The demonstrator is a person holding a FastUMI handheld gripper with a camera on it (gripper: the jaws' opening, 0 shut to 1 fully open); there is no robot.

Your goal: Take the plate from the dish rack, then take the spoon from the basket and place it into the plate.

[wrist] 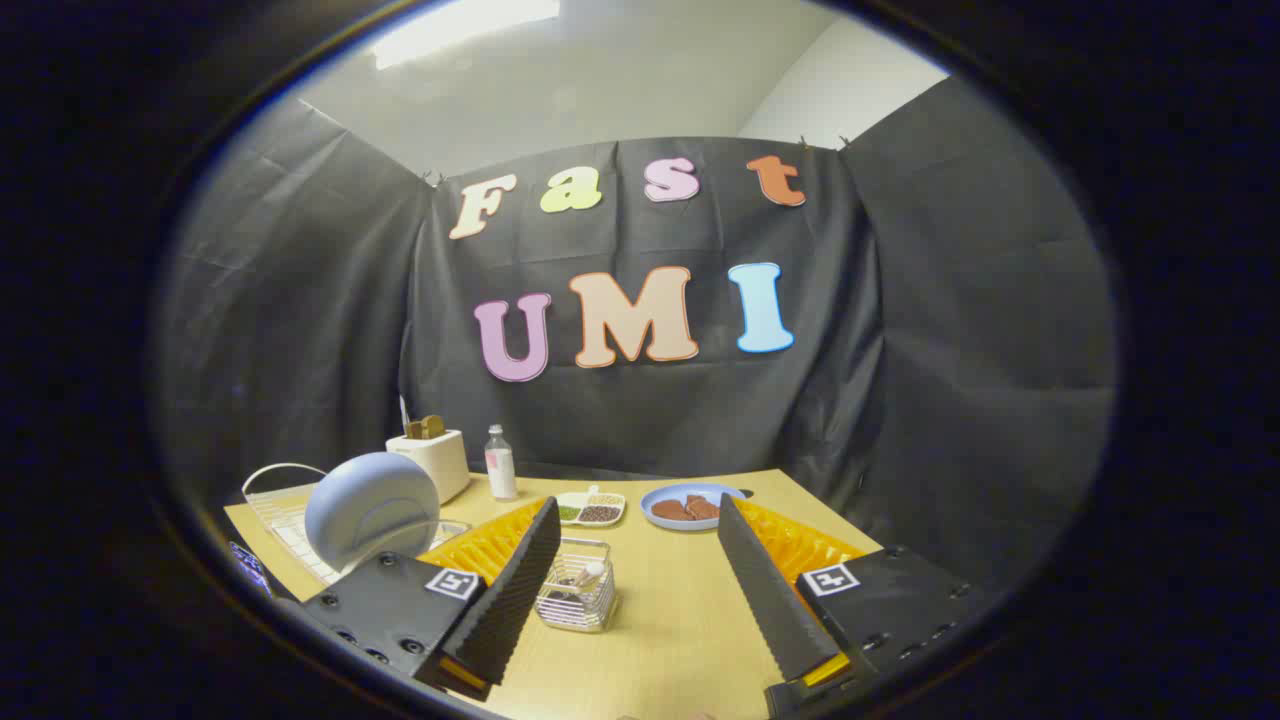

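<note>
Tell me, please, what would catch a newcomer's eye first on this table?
Probably the big pale blue plate, standing on edge in the white dish rack beyond the left finger. Next, the small wire basket with the spoon in it, on the wooden table between the open fingers of the gripper, nearer the left one. Farther back sit a toaster, a small bottle and a blue plate of brown food.

Gripper (636,520) fingers spread wide, holding nothing, above wooden table (680,620). Wire basket (577,597) with spoon (583,577) between fingers, close to left one. Blue-grey plate (372,508) upright in dish rack (290,520), left of left finger. Beyond fingers: divided snack dish (591,509), blue plate of brown pieces (686,505), bottle (499,463), toaster (432,458).
</note>
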